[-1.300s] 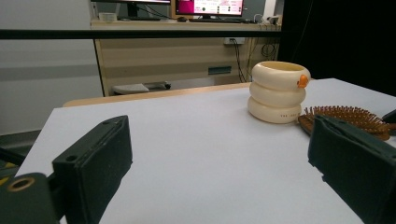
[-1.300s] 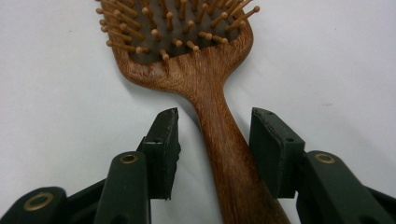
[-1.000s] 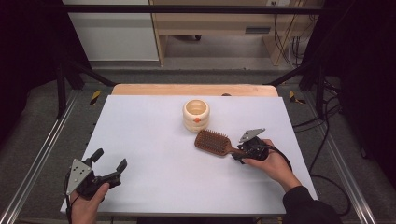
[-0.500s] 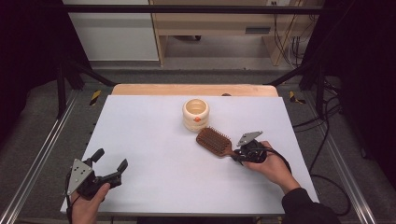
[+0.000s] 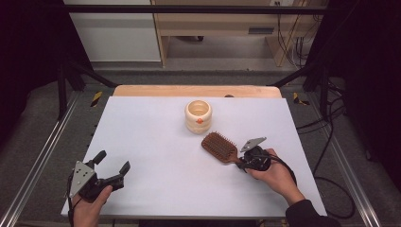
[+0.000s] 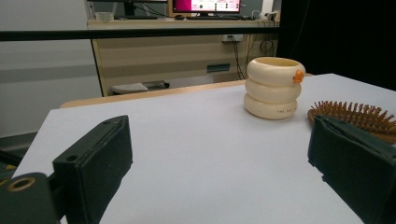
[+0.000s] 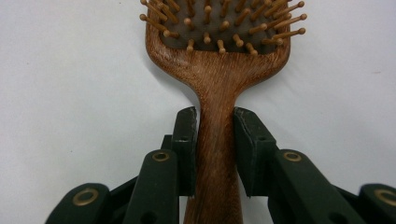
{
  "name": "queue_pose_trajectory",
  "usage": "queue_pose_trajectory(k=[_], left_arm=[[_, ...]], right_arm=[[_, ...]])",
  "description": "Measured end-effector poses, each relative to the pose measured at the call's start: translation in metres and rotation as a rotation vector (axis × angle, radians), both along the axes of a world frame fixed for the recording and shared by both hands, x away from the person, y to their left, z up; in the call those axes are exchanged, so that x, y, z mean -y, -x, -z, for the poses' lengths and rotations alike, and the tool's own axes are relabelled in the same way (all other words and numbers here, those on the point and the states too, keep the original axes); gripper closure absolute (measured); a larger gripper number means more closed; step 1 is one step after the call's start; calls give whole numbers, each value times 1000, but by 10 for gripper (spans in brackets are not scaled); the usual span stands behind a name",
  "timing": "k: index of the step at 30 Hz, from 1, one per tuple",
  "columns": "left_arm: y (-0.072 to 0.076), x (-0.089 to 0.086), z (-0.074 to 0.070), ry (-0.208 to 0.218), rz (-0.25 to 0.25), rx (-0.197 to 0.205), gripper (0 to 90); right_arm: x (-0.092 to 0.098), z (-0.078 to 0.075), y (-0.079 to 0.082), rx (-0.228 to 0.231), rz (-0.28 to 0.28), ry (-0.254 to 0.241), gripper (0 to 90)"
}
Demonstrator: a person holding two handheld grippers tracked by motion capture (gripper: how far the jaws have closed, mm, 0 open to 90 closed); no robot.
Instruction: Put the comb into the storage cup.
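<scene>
One hairbrush (image 7: 219, 70) clamped in right tongs (image 7: 215, 140) — left tongs (image 5: 112, 164) wide — one cup (image 5: 198, 116).

Between the gripper's (image 7: 214, 140) matt black pads, the hairbrush (image 7: 219, 70) is smooth brown wood; the worktop (image 5: 156, 137) matt white.

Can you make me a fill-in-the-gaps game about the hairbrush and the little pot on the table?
1. The right gripper has its fingers shut on the wooden hairbrush's ____.
2. The hairbrush lies with its bristles pointing ____.
3. The cream pot has a small ____ dot on its side.
4. The left gripper holds nothing, and its fingers are ____.

Missing words: handle; up; orange; open
</scene>
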State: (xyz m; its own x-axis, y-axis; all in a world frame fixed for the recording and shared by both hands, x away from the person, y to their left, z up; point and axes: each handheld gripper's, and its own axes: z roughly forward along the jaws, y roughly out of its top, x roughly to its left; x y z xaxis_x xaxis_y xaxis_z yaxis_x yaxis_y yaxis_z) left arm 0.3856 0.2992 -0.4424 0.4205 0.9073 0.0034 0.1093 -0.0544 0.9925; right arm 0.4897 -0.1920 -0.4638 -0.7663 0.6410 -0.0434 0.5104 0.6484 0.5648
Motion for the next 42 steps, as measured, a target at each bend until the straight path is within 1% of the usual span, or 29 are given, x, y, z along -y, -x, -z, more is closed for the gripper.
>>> queue_pose_trajectory(k=[3,7,13,17,19,22,23,28,35,41,42], left_arm=[[0,0,0,-3,0,0,66],[0,0,0,-5,0,0,66],[0,0,0,-6,1,-1,66],[-1,1,0,-9,3,-2,66],[-1,1,0,-9,4,-2,66],[-1,2,0,-11,6,-5,66],[-1,2,0,-12,7,-6,66],[-1,3,0,-14,8,-6,66],[0,2,0,-17,6,-6,66],[1,3,-1,-11,5,-5,66],[1,3,-1,-11,6,-5,66]], right_arm=[[-2,-1,-3,-30,12,4,706],[-5,-3,-6,-54,29,24,687],[-11,-5,-11,-88,56,39,666],[-16,-7,-12,-98,58,72,671],[-17,-7,-13,-105,62,80,681],[-18,-7,-13,-108,63,87,697],[-18,-7,-13,-107,54,89,702],[-20,-8,-14,-132,72,92,721],[-23,-10,-14,-130,76,113,725],[-21,-9,-6,-106,83,99,726],[-19,-9,-4,-92,83,95,726]])
